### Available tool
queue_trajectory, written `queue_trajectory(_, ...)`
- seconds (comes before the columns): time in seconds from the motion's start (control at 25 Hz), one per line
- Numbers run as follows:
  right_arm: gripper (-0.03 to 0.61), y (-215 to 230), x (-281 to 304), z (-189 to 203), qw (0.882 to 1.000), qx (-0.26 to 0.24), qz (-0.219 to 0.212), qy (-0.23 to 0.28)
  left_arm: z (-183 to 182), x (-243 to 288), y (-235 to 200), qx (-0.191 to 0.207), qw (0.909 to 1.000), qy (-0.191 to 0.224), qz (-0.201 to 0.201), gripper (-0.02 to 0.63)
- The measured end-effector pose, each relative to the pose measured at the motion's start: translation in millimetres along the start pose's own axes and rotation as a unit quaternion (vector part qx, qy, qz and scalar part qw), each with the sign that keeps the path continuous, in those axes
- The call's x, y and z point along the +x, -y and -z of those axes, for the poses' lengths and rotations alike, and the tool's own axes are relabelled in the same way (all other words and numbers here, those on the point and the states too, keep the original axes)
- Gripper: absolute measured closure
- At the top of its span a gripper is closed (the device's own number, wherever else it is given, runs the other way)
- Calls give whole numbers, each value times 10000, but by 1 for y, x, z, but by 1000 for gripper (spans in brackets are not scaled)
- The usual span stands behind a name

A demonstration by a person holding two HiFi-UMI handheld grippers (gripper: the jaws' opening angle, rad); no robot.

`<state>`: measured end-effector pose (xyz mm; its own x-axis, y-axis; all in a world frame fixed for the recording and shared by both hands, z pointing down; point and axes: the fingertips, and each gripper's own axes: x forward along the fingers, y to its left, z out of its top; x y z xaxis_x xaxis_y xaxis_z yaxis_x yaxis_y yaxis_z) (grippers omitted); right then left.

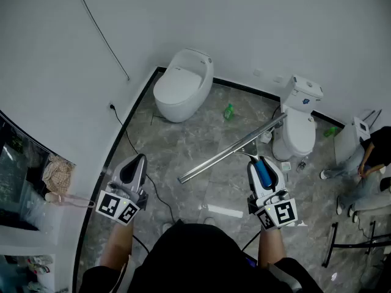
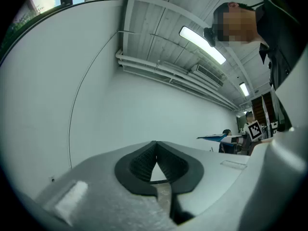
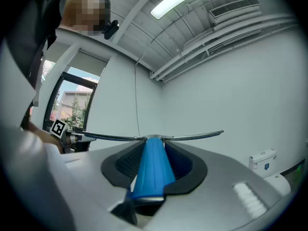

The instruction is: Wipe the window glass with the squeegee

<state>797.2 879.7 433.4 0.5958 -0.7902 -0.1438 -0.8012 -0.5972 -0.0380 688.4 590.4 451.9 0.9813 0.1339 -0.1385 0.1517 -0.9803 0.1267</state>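
Note:
The squeegee has a blue handle (image 1: 264, 171) and a long metal blade (image 1: 232, 150). My right gripper (image 1: 261, 160) is shut on the handle, holding the blade out over the floor at a slant. In the right gripper view the blue handle (image 3: 153, 170) lies between the pads, and the blade (image 3: 192, 136) crosses just past the tips. My left gripper (image 1: 137, 162) is level with it on the left; its jaws meet at the tips (image 2: 155, 146) with nothing in them. The window glass (image 1: 9, 163) is at the far left, also seen in the right gripper view (image 3: 72, 100).
Two white toilets (image 1: 183, 84) (image 1: 299, 124) stand on the grey marble floor ahead, with a green bottle (image 1: 228, 111) between them. A black cable (image 1: 131, 142) runs along the curved wall base. A cloth (image 1: 58, 174) lies by the window. A person (image 1: 366, 163) crouches at the right.

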Motion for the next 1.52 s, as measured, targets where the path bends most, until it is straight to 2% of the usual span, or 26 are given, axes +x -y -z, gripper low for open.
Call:
queue_trajectory(0.44, 445, 8, -6, 10, 9998, -22, 71, -167, 8, 5, 12, 45, 10000, -44, 68, 614)
queue_trajectory(0.6, 445, 6, -6, 5, 9999, 105, -34, -49, 8, 7, 20, 58, 9999, -49, 86, 614)
queue_trajectory(0.84, 445, 13, -14, 14, 9998, 51, -15, -217, 10, 5, 29, 44, 9999, -79, 46, 614)
queue_trajectory(1.04, 445, 10, -13, 9, 9996, 172, -182, -137, 12, 2, 32, 17, 10000, -69, -38, 614)
queue_trajectory(1.28, 445, 13, -10, 16, 9976, 185, -597, -294, 7, -12, 40, 183, 9989, 4, -440, 614)
queue_trajectory(1.52, 445, -13, 30, 25, 9872, 346, -1524, -319, -2, -46, 33, 379, 9924, -4, -1172, 614)
